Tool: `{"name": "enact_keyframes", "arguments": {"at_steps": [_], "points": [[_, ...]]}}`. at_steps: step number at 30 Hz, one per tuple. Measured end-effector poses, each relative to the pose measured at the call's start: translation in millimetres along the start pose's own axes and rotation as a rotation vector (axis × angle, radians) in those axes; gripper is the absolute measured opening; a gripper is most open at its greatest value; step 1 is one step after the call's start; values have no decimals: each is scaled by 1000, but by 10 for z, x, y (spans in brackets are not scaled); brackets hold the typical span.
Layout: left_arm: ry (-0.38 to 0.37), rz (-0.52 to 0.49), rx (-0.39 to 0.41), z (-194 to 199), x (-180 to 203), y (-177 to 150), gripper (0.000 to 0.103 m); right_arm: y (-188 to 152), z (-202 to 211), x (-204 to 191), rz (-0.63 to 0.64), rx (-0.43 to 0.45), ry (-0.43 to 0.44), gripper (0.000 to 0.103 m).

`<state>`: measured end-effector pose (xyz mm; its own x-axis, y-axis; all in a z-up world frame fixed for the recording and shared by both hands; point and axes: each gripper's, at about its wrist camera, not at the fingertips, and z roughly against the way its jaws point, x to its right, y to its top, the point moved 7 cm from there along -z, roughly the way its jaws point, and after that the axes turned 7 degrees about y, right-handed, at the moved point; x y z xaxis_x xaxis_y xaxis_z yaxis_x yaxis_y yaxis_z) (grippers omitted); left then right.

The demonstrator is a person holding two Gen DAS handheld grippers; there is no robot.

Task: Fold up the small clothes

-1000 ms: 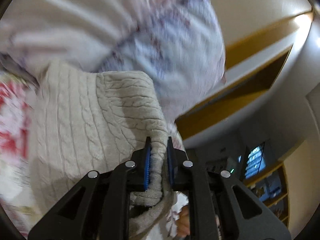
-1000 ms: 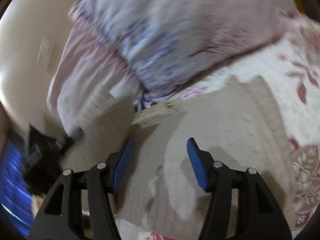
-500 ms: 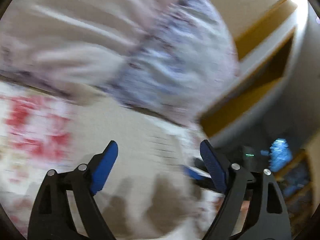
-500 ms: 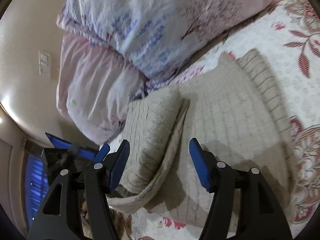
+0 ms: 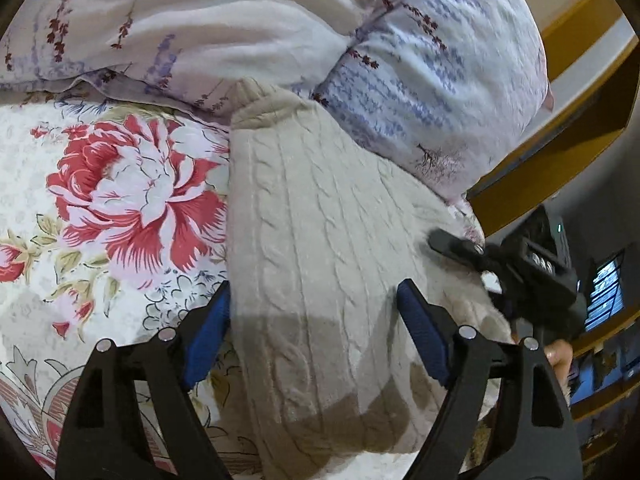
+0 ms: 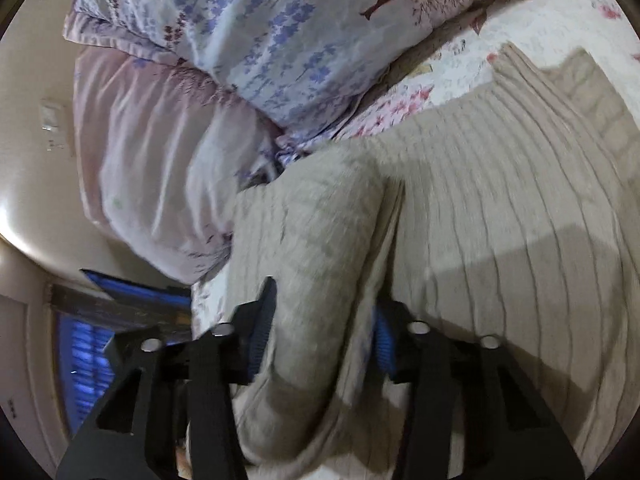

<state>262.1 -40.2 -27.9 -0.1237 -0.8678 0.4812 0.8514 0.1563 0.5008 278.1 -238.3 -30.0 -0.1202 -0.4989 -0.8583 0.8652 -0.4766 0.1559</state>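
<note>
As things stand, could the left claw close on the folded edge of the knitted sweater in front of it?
Probably yes: the left claw is open, its fingers straddle the cable-knit sweater, and nothing lies between them but knit.

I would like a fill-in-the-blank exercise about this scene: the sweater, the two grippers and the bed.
1. The knitted sweater is ____ in colour.
2. The left gripper has its jaws ____, one on each side of the sweater.
3. The right gripper has its jaws around a folded ____ of the sweater.
4. The bedsheet shows a large red ____.

Missing words: beige; open; sleeve; flower
</note>
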Motion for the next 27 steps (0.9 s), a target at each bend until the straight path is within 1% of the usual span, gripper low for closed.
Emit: {"name": "enact_keyframes", "arguments": {"at_steps": [1,3,4,7,8,10,12,18,20,24,25,27], "points": [[0,2,1,-6,2,-6,81,27,-23,-19,27,6,-25,20],[-17,25,-1,-2,-18,13,81,47,-2,-114,120,35,-70,16],[-29,43,3,8,-31,34,82,48,54,-238,214,64,-98,16],[-42,54,24,94,-65,70,82,47,276,-550,394,151,-138,15],[-43,50,30,117,-58,76,83,58,411,-652,459,193,-169,15],[-52,41,35,146,-34,75,83,88,530,-685,506,217,-225,15],[-63,31,32,170,-11,48,83,125,640,-605,516,220,-288,15],[-87,-24,7,106,182,-31,83,214,909,-309,502,246,-387,15],[-92,-40,2,97,234,-45,83,214,1017,-218,493,259,-395,15],[-96,-65,-6,69,308,-56,83,234,1138,-182,479,294,-381,15],[-97,-68,-14,45,331,-62,83,239,1146,-155,471,296,-385,15],[-102,-71,-27,17,358,-79,83,262,1139,24,436,281,-418,15]]}}
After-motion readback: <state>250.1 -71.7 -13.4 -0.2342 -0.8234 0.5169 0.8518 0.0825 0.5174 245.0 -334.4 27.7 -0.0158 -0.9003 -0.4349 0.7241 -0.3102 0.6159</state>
